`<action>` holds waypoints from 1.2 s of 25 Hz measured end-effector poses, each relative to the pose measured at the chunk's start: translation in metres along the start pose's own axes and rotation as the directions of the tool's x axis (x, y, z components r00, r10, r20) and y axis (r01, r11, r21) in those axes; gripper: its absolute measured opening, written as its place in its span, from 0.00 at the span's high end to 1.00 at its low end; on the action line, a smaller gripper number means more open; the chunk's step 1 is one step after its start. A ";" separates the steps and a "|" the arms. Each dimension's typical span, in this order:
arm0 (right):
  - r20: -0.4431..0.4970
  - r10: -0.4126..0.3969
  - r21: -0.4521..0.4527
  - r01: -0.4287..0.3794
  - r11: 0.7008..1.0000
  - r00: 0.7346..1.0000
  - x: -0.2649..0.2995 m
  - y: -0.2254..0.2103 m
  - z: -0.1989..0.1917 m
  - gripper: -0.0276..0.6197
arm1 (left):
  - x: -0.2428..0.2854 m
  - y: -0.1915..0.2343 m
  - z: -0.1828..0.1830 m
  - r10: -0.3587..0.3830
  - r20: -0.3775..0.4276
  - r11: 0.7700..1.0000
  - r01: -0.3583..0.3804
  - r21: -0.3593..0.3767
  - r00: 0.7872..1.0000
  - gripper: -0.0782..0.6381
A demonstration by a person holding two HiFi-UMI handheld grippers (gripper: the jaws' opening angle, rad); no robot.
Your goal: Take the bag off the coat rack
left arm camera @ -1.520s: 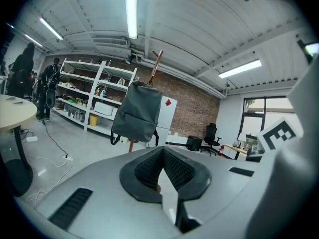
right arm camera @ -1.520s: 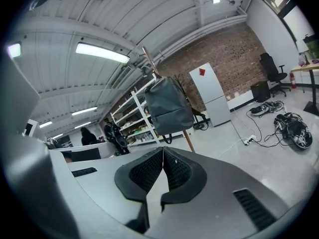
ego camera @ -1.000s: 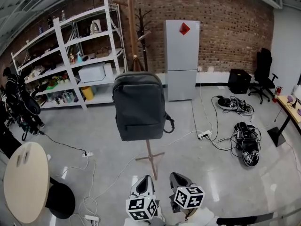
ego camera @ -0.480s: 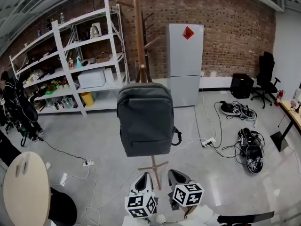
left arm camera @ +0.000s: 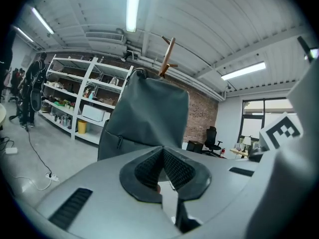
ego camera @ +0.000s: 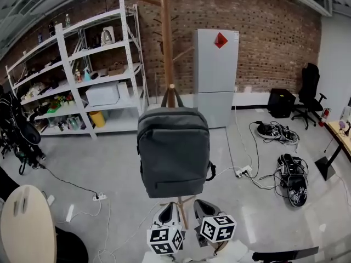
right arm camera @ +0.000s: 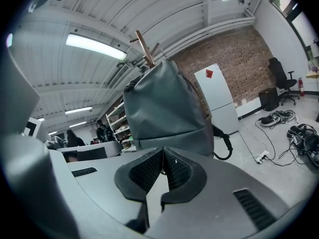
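A dark grey backpack point(ego camera: 174, 151) hangs by its top loop from a peg of the tall wooden coat rack point(ego camera: 166, 37) in the middle of the head view. It also fills the left gripper view as the backpack point(left arm camera: 147, 116) and the right gripper view as the backpack point(right arm camera: 167, 108). Low in the head view, just below the bag, sit my left gripper point(ego camera: 166, 217) and my right gripper point(ego camera: 204, 212), side by side. Both are shut with nothing between the pads, and neither touches the bag.
White shelving point(ego camera: 82, 75) with boxes and bottles lines the left wall. A white fridge point(ego camera: 215, 75) stands against the brick wall. Cables and a power strip point(ego camera: 240, 172) lie on the floor at right, by black gear point(ego camera: 290, 174). A round pale table point(ego camera: 24, 223) is at lower left.
The view has closed in on the coat rack: the backpack now looks larger and lower in the frame, nearer the two grippers. Both grippers stay shut, low in view.
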State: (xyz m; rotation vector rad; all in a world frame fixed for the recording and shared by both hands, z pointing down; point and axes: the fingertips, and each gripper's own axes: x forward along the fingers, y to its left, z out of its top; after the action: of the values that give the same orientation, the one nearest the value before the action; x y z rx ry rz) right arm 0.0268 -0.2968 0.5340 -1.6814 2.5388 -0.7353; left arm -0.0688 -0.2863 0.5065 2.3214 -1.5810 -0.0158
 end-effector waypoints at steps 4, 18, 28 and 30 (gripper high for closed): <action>-0.016 -0.003 -0.012 0.003 1.000 1.000 0.005 -0.008 -0.003 0.94 | 0.015 0.000 -0.004 -0.003 -0.009 1.000 0.003 -0.023 1.000 0.89; 0.051 0.083 -0.077 -0.079 0.994 0.995 0.014 -0.019 0.058 0.94 | 0.034 -0.009 0.007 0.025 -0.010 0.999 -0.025 -0.019 1.000 0.89; 0.094 0.124 -0.184 -0.105 0.977 0.988 0.010 -0.025 0.108 0.77 | 0.030 -0.022 -0.001 0.034 -0.014 0.999 -0.034 -0.034 0.999 0.89; 0.110 0.128 -0.202 -0.104 0.974 0.986 0.012 -0.027 0.120 0.74 | 0.029 -0.020 -0.001 0.047 -0.007 0.998 -0.047 -0.037 0.999 0.89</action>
State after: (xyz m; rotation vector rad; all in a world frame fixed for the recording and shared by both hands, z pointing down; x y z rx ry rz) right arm 0.0759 -0.3607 0.4403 -1.5553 2.6696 -0.3733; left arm -0.0397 -0.3055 0.5070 2.2532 -1.6178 -0.0271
